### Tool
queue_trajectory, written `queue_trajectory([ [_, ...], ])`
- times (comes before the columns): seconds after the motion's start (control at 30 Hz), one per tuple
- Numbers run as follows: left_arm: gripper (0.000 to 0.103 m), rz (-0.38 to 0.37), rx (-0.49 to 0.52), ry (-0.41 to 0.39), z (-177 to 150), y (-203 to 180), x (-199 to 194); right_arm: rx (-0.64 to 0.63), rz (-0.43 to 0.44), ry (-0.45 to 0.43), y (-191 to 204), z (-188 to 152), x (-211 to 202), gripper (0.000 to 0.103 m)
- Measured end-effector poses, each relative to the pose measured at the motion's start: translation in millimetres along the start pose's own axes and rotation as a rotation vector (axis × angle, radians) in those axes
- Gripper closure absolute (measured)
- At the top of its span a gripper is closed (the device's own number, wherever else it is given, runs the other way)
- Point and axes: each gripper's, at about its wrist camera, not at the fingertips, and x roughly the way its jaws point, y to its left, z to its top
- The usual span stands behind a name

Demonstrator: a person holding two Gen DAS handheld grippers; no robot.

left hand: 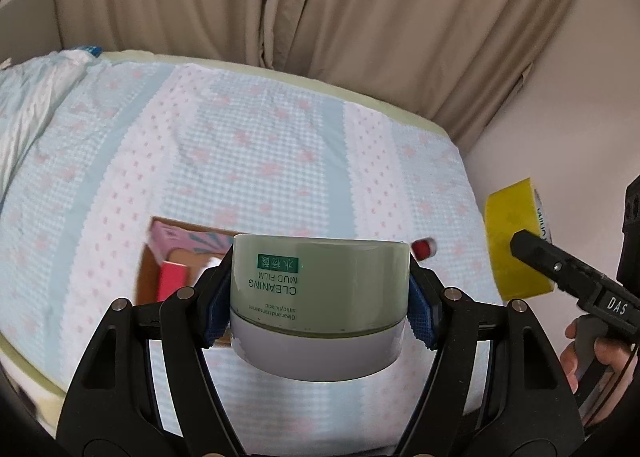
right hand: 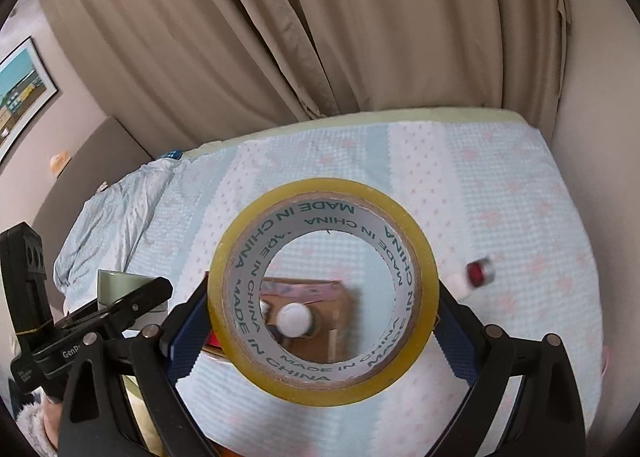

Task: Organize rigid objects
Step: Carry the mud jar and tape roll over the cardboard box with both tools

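Green jar [left hand: 320, 297] held upside down, tape roll [right hand: 322, 291] hole facing camera

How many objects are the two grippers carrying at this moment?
2. The green jar sits clamped in the left gripper; the tape roll in the right gripper.

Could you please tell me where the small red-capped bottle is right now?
The red-capped bottle lies on the bedspread, right of the tape roll in the right wrist view.
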Motion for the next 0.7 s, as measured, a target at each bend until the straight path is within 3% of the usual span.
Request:
queue_trajectory([
  [0.37,0.035,-0.043,0.085,0.108,25,100,18,0.099,-0.077,0.067,92,-32,59,0.006],
  [0.7,0.035,-0.009,0.081,0.188,32,145,59,0.110,-0.073,0.147,114,-40,122,0.006],
])
